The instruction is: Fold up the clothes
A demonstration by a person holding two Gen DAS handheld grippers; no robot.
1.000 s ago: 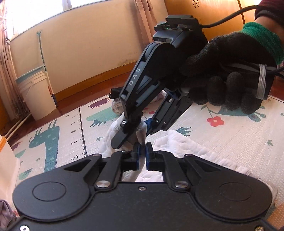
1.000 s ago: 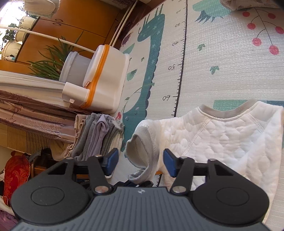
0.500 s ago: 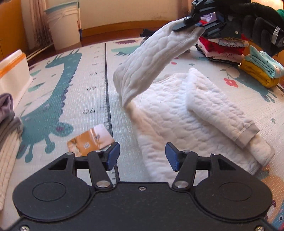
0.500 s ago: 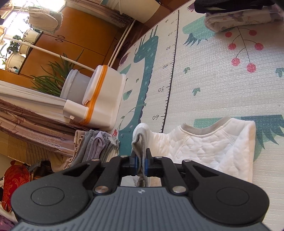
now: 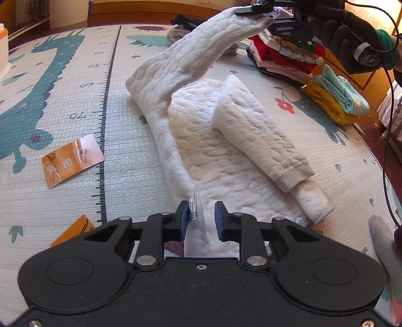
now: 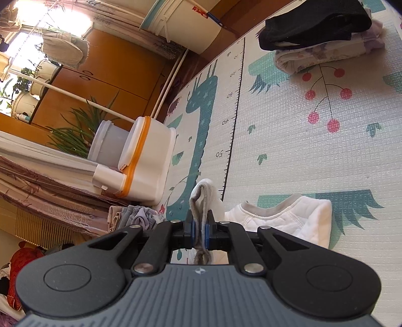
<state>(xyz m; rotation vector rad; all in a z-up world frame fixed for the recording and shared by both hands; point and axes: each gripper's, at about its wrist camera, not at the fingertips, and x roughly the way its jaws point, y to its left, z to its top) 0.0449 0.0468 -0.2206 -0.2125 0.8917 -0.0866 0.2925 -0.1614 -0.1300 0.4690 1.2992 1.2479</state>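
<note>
We find the white quilted top (image 5: 221, 161) lying on the play mat (image 5: 130, 161), its body spread flat and one sleeve (image 5: 258, 140) already laid diagonally across it, cuff toward us. The other sleeve (image 5: 191, 57) is lifted off the mat: our right claw (image 6: 199, 232) is clamped on its grey cuff (image 6: 199, 203), and from the left wrist view the sleeve arches up from the shoulder to that claw (image 5: 266, 15) near the folded stacks (image 5: 296, 57). Our left claw (image 5: 201, 218) hangs with its jaws parted just above the hem end of the top, a small white label (image 5: 193, 210) against one blue pad, nothing pinched.

The fabric looks padded and soft — light enough to hang from one cuff without sagging flat, thick enough to hold a rounded fold and not a sharp crease. It should not slip in the pads, but it will spring back a little when released, so we judge each fold wants pressing down. The ribbed cuff and the stitched side seam are the firmest places to grip; the quilted middle would only bunch. Laying the raised sleeve across the body beside the other one looks the natural step in hand, with the hem a sensible hold for the left claw
</note>
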